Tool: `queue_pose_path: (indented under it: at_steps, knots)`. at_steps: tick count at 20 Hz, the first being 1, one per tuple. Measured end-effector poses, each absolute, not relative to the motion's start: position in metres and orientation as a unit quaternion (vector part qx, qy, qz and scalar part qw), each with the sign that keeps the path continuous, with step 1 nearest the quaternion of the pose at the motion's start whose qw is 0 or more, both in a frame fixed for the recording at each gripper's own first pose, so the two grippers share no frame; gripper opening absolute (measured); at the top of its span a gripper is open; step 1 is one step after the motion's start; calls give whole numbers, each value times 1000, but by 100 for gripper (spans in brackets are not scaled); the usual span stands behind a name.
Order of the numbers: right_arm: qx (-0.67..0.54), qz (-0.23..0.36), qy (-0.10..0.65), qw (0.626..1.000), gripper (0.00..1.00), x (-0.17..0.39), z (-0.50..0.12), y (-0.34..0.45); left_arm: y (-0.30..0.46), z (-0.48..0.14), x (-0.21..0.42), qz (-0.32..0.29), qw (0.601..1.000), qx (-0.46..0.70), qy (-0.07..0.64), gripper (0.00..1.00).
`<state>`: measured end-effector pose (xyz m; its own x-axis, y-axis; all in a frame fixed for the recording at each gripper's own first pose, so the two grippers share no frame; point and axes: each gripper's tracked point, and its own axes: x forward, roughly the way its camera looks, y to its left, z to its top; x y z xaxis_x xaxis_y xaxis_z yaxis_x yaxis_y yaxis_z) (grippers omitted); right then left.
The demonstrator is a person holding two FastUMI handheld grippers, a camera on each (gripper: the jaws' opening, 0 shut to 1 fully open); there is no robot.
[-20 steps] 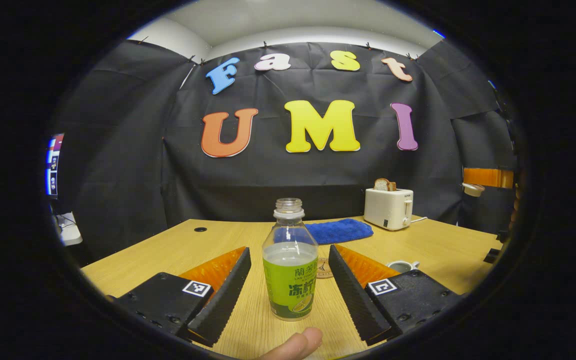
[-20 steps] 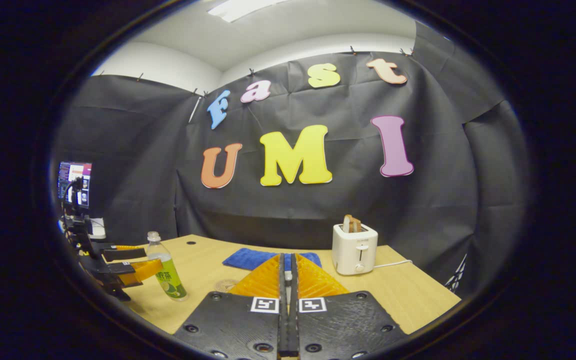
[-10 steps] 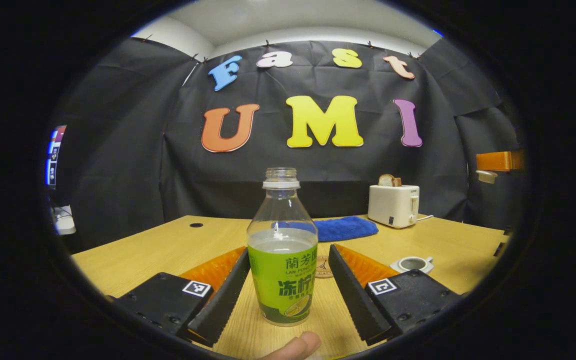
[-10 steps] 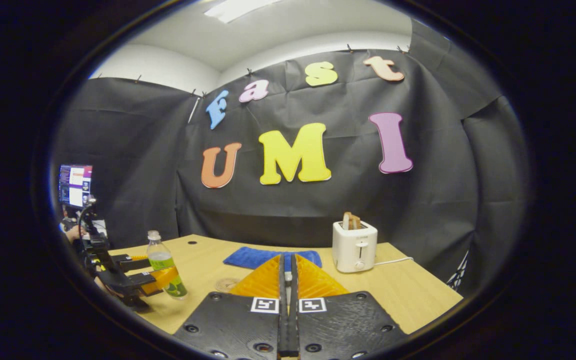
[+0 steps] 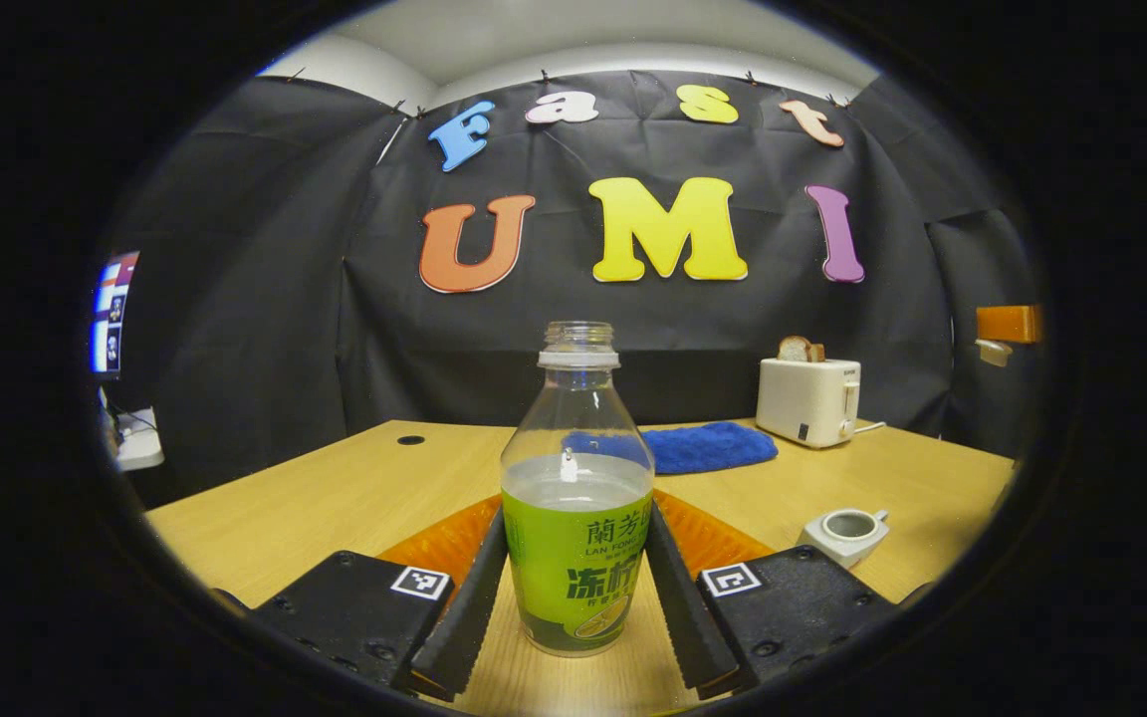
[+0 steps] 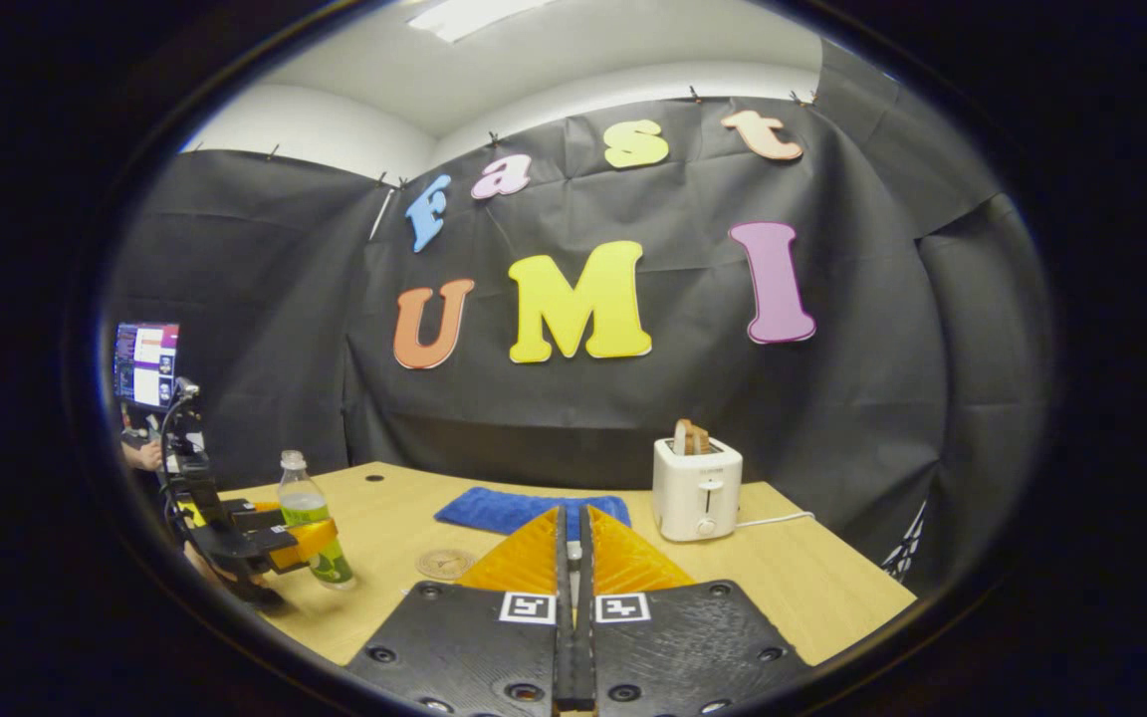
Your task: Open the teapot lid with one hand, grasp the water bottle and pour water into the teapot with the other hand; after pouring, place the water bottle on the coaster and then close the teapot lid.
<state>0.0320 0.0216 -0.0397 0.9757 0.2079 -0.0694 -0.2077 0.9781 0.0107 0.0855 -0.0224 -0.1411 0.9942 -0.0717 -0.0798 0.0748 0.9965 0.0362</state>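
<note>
Your left gripper clamped the green-labelled clear plastic water bottle; the small white ceramic teapot stood lidless, and your right gripper was closed, contents hidden; pouring remained.

Uncapped green-labelled water bottle stands upright, half full; white teapot apparently lidless nearby.

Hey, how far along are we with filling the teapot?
Done: the teapot stands open, its lid apparently pinched in the right gripper. In hand: the left gripper is shut on the water bottle, not yet lifted. Left: pouring, bottle to coaster, lid back on.
</note>
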Motion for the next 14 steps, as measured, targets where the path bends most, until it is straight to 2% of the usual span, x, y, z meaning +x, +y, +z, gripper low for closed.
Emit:
queue_pose_path:
  at_steps: [7, 14]
  knots:
    - [-14, 90, 54, 994, 0, 40, -52, 10, -24, -136, 82, 3, 988, 140, 72, 75]
    - [-23, 72, 65, 995, 0, 46, -59, -6, -48, -145, 81, -28, 952, 285, 107, 76]
